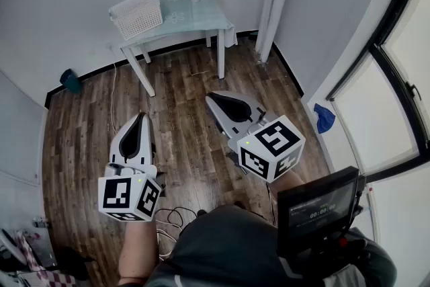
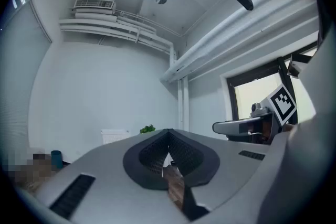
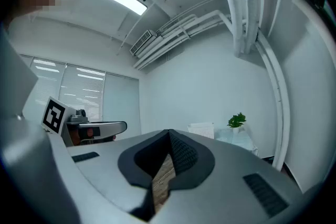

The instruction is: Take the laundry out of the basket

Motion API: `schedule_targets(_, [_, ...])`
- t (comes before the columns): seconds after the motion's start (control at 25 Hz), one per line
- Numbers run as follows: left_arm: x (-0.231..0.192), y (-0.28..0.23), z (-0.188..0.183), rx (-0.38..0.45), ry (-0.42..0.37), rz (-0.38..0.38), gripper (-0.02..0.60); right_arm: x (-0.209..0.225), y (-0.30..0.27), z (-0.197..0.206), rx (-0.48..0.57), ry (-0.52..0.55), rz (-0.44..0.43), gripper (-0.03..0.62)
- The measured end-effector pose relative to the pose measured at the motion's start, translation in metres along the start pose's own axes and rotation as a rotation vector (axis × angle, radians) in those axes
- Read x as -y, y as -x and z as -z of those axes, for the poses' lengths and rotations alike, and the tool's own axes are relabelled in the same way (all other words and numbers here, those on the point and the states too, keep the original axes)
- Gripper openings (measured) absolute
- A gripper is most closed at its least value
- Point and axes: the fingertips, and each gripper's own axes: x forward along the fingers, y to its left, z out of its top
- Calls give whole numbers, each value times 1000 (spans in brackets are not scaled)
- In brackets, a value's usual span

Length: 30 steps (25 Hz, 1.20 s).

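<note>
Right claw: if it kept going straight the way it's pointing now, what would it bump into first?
Probably the plain white wall. The shut right claw aims just left of the white lattice plastic basket on the small white-legged table, though depth is hard to judge.

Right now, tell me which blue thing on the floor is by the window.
The bright blue one at right; the teal one sits by the far wall, left of the table.
</note>
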Motion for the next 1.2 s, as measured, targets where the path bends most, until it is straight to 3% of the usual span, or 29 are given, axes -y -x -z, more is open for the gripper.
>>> schedule_targets(0.48, [-6,-2,1,-30,-43,35,6,-5,-11,2,7,-19,13,15])
schedule_targets(0.72, [-19,1,7,-54,8,74,6,-14,-23,7,-1,-25,19,15])
schedule_targets(0.96, [-40,10,14,-56,22,52,6,-29,-42,12,-10,-24,22,15])
schedule_targets(1.2, [-89,24,22,-29,55,1,6,-41,-62,19,-11,-21,47,15])
